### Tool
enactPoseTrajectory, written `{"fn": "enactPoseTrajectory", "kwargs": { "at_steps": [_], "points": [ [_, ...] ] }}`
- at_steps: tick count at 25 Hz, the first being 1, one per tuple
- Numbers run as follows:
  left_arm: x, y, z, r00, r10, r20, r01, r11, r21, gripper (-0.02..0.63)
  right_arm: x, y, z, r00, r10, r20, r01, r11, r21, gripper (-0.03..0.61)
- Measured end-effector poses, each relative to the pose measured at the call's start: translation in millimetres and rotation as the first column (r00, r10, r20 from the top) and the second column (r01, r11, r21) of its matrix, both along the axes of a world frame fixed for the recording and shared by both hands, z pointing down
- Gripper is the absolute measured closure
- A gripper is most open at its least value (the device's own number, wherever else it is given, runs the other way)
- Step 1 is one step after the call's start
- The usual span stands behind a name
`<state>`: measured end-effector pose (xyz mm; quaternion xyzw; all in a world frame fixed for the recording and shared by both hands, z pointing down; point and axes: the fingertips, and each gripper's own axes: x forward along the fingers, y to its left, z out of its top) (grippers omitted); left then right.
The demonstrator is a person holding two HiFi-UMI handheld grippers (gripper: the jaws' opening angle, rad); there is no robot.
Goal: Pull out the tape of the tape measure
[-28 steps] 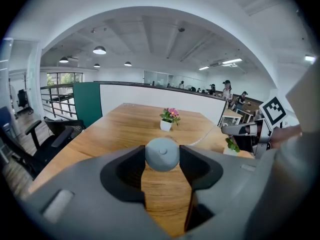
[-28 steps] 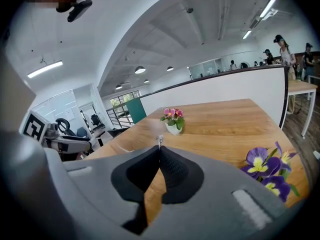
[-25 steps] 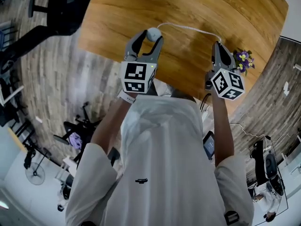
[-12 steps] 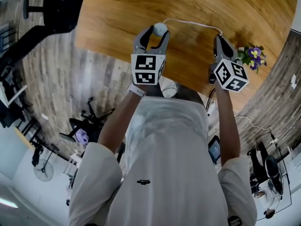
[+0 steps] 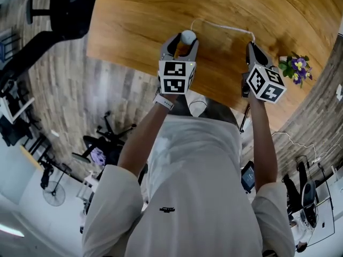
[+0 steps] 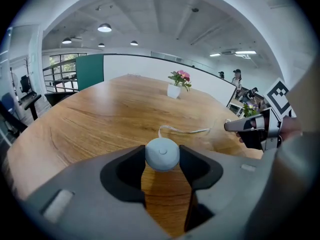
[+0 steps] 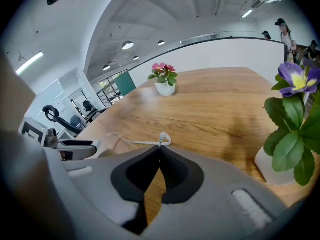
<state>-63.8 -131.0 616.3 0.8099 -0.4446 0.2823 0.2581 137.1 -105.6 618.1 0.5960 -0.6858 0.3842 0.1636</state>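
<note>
left gripper (image 5: 186,40): jaws clamped on the round tape measure (image 6: 162,154)
right gripper (image 7: 160,147): jaws together, pinching the tape (image 7: 135,141) by its end
tape: curves across the table (image 5: 139,15) between both

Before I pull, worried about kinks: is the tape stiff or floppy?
Likely floppy: the tape curves slack between the case and the right gripper. Probably light, as it looks thin. It might kink near the pinched end, where it loops.

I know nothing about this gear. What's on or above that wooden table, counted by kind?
Grippers: 2, left gripper and right gripper
Tape measure: 1, its tape drawn out
Flower pots: 2, pink-flowered pot and purple-flowered pot
Total: 5
</note>
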Motion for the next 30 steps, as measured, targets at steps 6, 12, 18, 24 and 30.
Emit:
{"fn": "enactPoseTrajectory", "kwargs": {
  "at_steps": [6, 12, 18, 24, 30],
  "points": [
    [-2, 1, 13, 1.0, -0.001, 0.02, 0.002, 1.0, -0.02, 0.379, 3, 8, 21, 1.0, 0.003, -0.01, -0.004, 0.997, -0.076, 0.572],
    [-4, -1, 20, 0.999, -0.02, 0.034, 0.02, 1.0, -0.024, 0.379, 6, 15, 36, 0.998, 0.002, -0.056, -0.009, 0.991, -0.136, 0.571],
    [-3, 0, 25, 0.997, -0.019, 0.075, 0.02, 1.0, -0.012, 0.379, 4, 17, 39, 0.992, -0.032, -0.118, 0.014, 0.988, -0.153, 0.569],
    [-3, 1, 26, 0.996, -0.03, 0.079, 0.031, 0.999, -0.012, 0.376, 1, 17, 39, 0.994, -0.022, -0.107, 0.006, 0.989, -0.147, 0.546],
    [-2, 5, 26, 0.999, -0.035, 0.037, 0.036, 0.999, -0.04, 0.363, -2, 20, 39, 0.994, -0.049, -0.095, 0.035, 0.989, -0.144, 0.503]
  ]
}}
